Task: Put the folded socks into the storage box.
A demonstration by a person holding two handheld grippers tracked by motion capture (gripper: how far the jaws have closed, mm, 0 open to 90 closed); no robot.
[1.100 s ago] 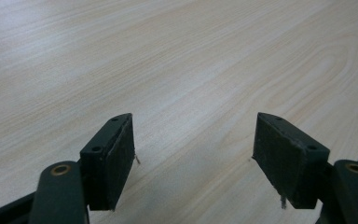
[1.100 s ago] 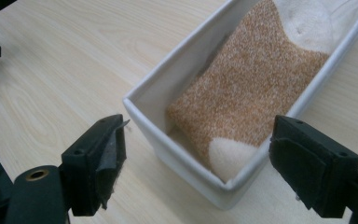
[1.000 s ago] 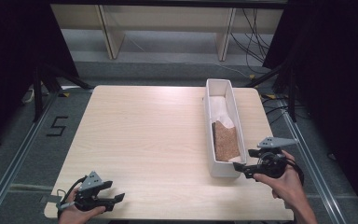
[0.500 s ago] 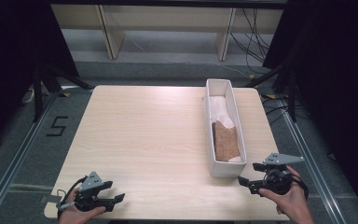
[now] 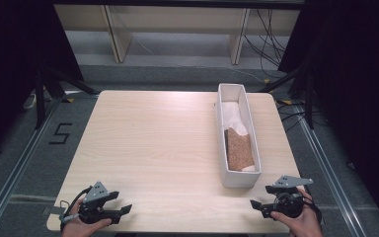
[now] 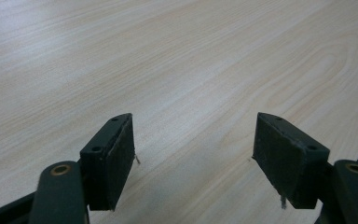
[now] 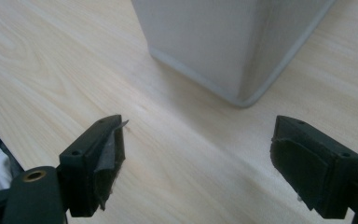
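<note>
Both hands sit low at the near edge of the pale wooden table (image 5: pixel 158 138). The left gripper (image 5: pixel 121 212) rests at the near left corner, jaws spread wide, nothing between them but bare wood grain. Over on the right, the right gripper (image 5: pixel 256 205) hovers just beside the near end of the long white rectangular plastic trough (image 5: pixel 238 178), jaws gaping wide and empty too. The trough lies lengthwise along the table's right side, a brown cork-like slab (image 5: pixel 239 149) lying inside on white lining.
</note>
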